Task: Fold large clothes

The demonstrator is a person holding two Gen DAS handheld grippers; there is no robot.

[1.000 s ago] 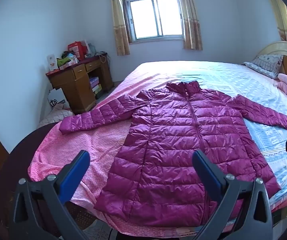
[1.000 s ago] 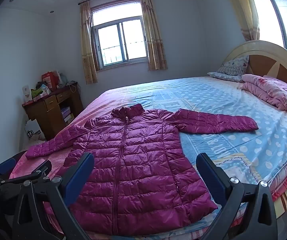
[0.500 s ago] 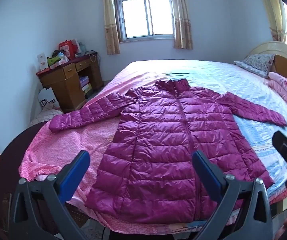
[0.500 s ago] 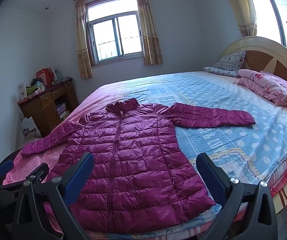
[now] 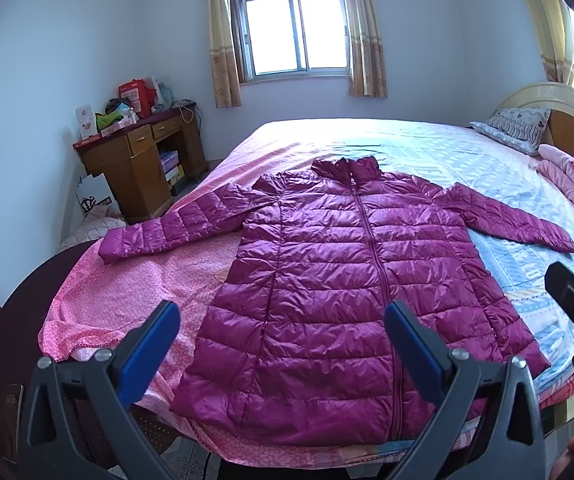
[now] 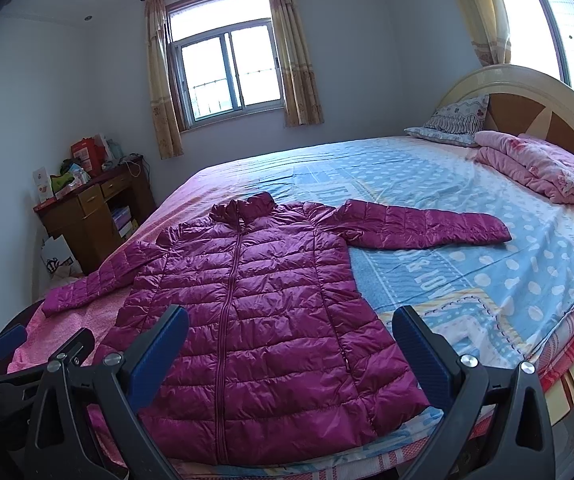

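Observation:
A long magenta quilted jacket (image 5: 351,280) (image 6: 255,312) lies flat and zipped on the bed (image 5: 427,140) (image 6: 467,272), collar toward the window, hem at the near edge, both sleeves spread outward. My left gripper (image 5: 281,334) hovers open above the hem, apart from the fabric. My right gripper (image 6: 289,338) is open too, over the jacket's lower half, holding nothing. The right gripper's body shows at the right edge of the left wrist view, and the left gripper sits at the lower left of the right wrist view.
A wooden desk (image 5: 139,168) (image 6: 87,216) with boxes stands left of the bed by the wall. A pillow (image 6: 453,120) and a folded pink blanket (image 6: 539,164) lie by the headboard (image 6: 527,104). A pink sheet (image 5: 127,304) hangs over the bed's near left corner.
Both views have shifted slightly; the jacket now sits more centred in the left wrist view. Both grippers stay open, and the jacket has not moved.

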